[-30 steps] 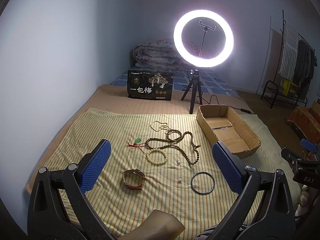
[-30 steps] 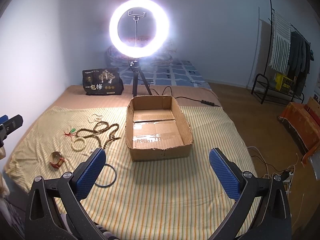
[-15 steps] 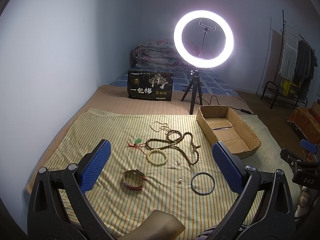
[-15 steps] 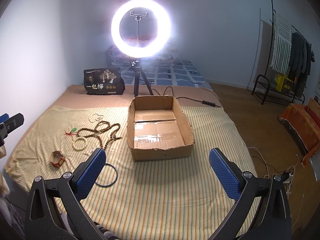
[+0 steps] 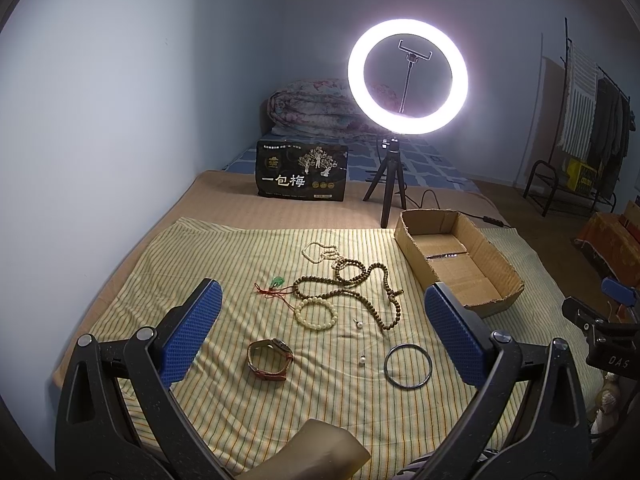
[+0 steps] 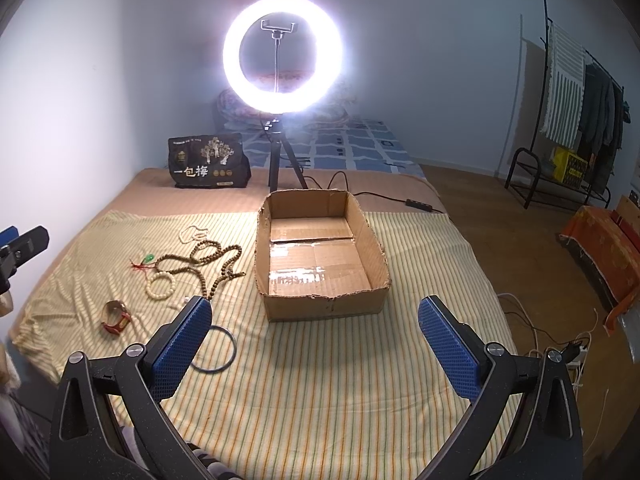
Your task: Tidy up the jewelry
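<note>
Left wrist view: the left gripper (image 5: 320, 332) hangs with jaws wide apart above the striped cloth (image 5: 200, 264), the watch (image 5: 269, 360), pale bead bracelet (image 5: 316, 313) and dark bangle (image 5: 408, 361) lying between its fingers, untouched.

Right wrist view: the right gripper (image 6: 314, 344), also spread and holding nothing, faces the cardboard box (image 6: 320, 308), whose bare floor shows fully here; the jewelry lies to its left.

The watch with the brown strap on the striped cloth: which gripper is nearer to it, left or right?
Left. The left gripper hangs open right over the watch; the right gripper sits further off, facing the cardboard box, watch to its left.
</note>
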`<control>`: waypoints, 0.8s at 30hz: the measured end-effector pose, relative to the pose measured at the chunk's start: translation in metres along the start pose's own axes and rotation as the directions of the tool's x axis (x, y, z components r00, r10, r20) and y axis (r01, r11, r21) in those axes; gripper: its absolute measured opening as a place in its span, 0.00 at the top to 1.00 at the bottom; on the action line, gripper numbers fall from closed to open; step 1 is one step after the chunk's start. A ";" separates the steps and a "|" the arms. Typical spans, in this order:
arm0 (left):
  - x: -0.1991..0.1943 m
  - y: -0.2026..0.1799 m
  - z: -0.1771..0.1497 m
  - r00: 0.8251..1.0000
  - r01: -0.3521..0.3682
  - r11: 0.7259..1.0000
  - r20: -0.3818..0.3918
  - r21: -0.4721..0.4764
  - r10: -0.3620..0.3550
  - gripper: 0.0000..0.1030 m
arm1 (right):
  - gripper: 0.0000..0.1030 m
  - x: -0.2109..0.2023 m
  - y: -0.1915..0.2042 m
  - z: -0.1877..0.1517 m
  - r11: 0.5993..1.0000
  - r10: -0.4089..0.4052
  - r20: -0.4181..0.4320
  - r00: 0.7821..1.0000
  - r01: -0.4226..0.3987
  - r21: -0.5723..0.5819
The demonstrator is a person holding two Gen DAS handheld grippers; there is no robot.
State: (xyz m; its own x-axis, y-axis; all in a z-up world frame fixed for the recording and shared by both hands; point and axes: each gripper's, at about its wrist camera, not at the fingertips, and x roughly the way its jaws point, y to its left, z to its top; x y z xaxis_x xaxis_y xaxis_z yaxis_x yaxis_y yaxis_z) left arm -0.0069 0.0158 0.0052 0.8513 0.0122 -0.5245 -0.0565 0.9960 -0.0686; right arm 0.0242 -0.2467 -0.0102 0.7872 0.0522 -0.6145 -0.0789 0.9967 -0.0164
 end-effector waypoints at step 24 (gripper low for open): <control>0.022 0.019 -0.006 0.998 -0.054 0.999 -0.037 -0.005 0.054 0.00 | 0.00 0.019 0.005 -0.004 0.998 0.032 -0.021 0.999 -0.033 -0.051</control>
State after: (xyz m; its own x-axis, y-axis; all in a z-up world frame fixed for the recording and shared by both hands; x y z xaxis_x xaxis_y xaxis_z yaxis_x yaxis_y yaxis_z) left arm 0.0078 0.0347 -0.0125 0.8272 0.0622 -0.5585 -0.1047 0.9935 -0.0444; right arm 0.0364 -0.2411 -0.0257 0.7714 0.0824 -0.6310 -0.1358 0.9901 -0.0367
